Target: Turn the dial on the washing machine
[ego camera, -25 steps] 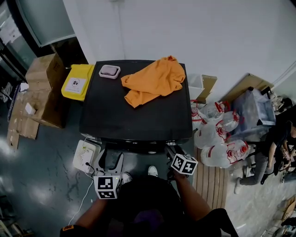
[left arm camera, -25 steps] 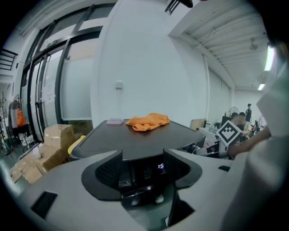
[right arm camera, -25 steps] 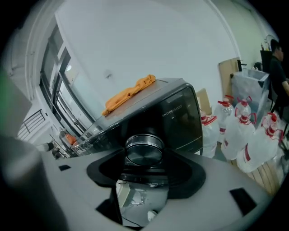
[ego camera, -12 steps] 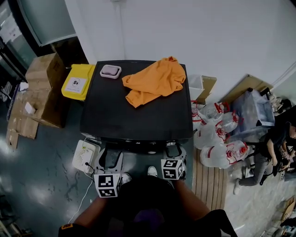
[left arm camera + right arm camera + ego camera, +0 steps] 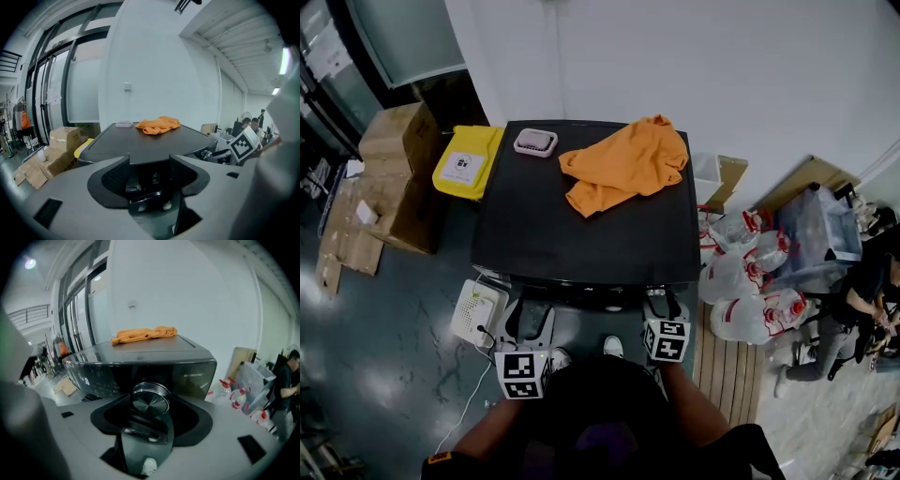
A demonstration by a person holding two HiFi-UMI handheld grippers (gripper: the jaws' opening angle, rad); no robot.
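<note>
- The washing machine (image 5: 581,234) stood against the white wall, its black top facing up at the head view.
- The dial (image 5: 150,399), a round silver knob, sat on the machine's dark front panel, toward the right side.
- The right gripper (image 5: 151,414) was held up to that panel. Its jaws were spread wide, and the dial showed in the gap between them. Whether either jaw touched the dial could not be told.
- The left gripper (image 5: 149,174) was level with the machine's front edge, further left. Its jaws were also spread, with nothing between them.
- An orange cloth (image 5: 628,164) lay crumpled on the back right part of the top.
- A small pale tray (image 5: 535,142) sat near the back left corner of the top, apart from the cloth.
- A yellow bin (image 5: 469,161) stood just beside the machine's left side, with cardboard boxes (image 5: 394,150) beyond it.
- Plastic jugs (image 5: 750,281) were clustered on the floor to the machine's right.
- A white box (image 5: 478,312) lay on the floor near the front left corner.
</note>
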